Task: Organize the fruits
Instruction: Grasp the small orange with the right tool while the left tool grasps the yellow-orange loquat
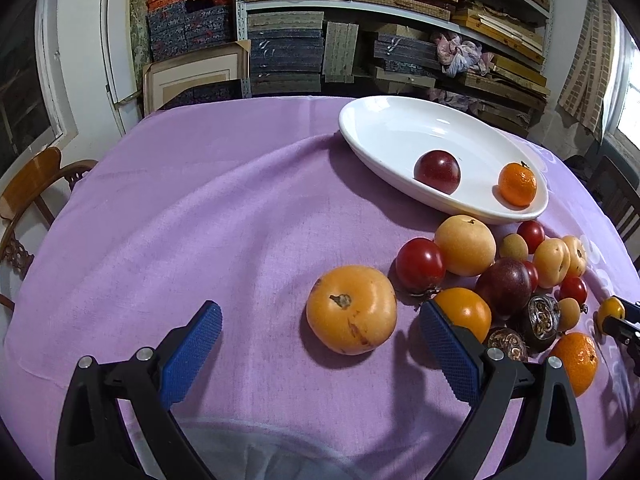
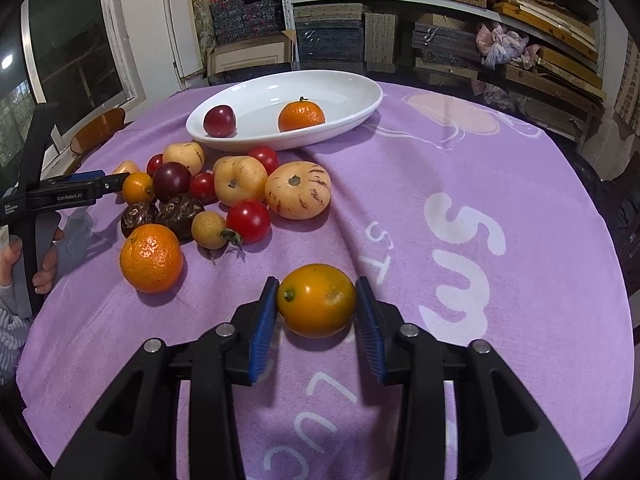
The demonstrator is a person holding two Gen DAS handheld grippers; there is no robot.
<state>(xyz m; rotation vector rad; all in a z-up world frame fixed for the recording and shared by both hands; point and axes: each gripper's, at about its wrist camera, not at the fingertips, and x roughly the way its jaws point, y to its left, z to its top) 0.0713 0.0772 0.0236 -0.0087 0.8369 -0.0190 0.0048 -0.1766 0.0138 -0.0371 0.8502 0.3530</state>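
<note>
While the right gripper pinches a small orange tomato between its blue pads near the desk's near edge, the left gripper hangs spread and empty beside a large yellow-orange fruit. Gathering fruit into the white dish looks to be the step in hand; a plum and a mandarin already sit there. Next, the tomato needs lifting over the loose pile toward the far edge without squeezing harder.

Both wrist views look down, sharing the dish
</note>
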